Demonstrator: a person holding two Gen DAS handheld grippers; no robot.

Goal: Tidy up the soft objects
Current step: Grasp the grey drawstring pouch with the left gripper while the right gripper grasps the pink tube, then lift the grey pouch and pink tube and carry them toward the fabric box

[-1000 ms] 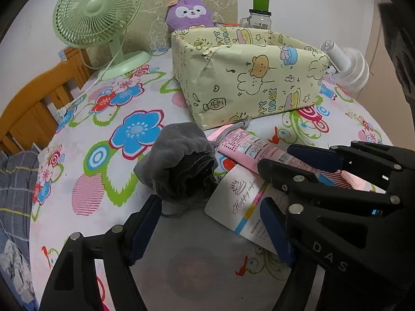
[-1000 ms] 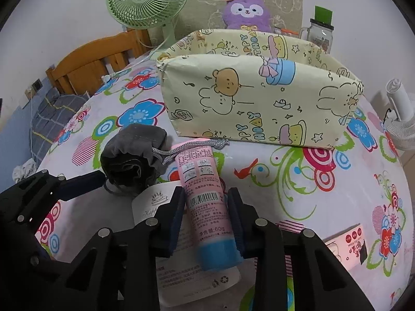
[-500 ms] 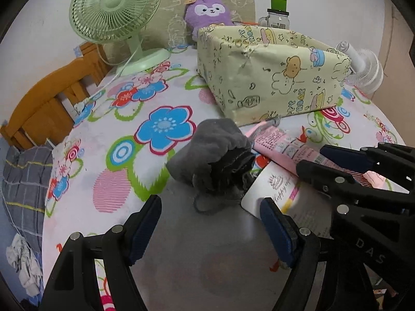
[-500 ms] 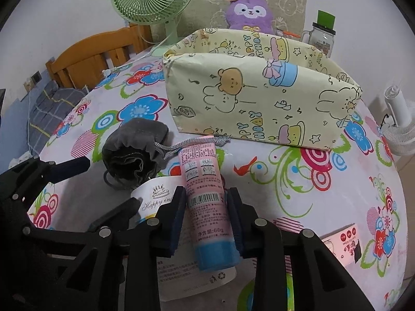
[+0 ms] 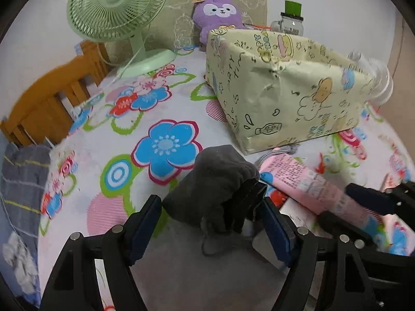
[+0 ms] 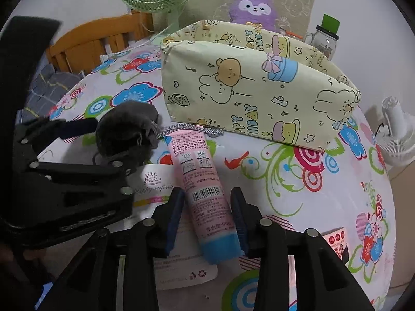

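Judging by how things lay, the sorting had barely begun: the grey pouch (image 5: 218,189) and the pink tube (image 6: 199,181) both lay on the bench (image 5: 166,108), and nothing could be seen inside the yellow box (image 6: 254,83), though its floor was hidden from both views.

The left claw (image 5: 210,223) stood wide with the pouch between its pads (image 5: 144,220), the cloth touching or nearly touching the right-hand pad; no squeeze showed. The right claw (image 6: 207,215) was narrower, straddling the lower part of the tube with a small gap on either side, so it did not yet grip. Both grasps, the lifts and the drops into the box seemed left to do.

Ahead of both claws sat the box, just beyond the pouch's cord (image 6: 189,129). That cord lay across the tube's far end and might drag. A white card (image 6: 158,186) lay under the tube and beside the left claw, likely to shift. Farther ahead stood a green fan (image 5: 116,13), a purple plush toy (image 5: 220,13) and a jar (image 6: 325,39).
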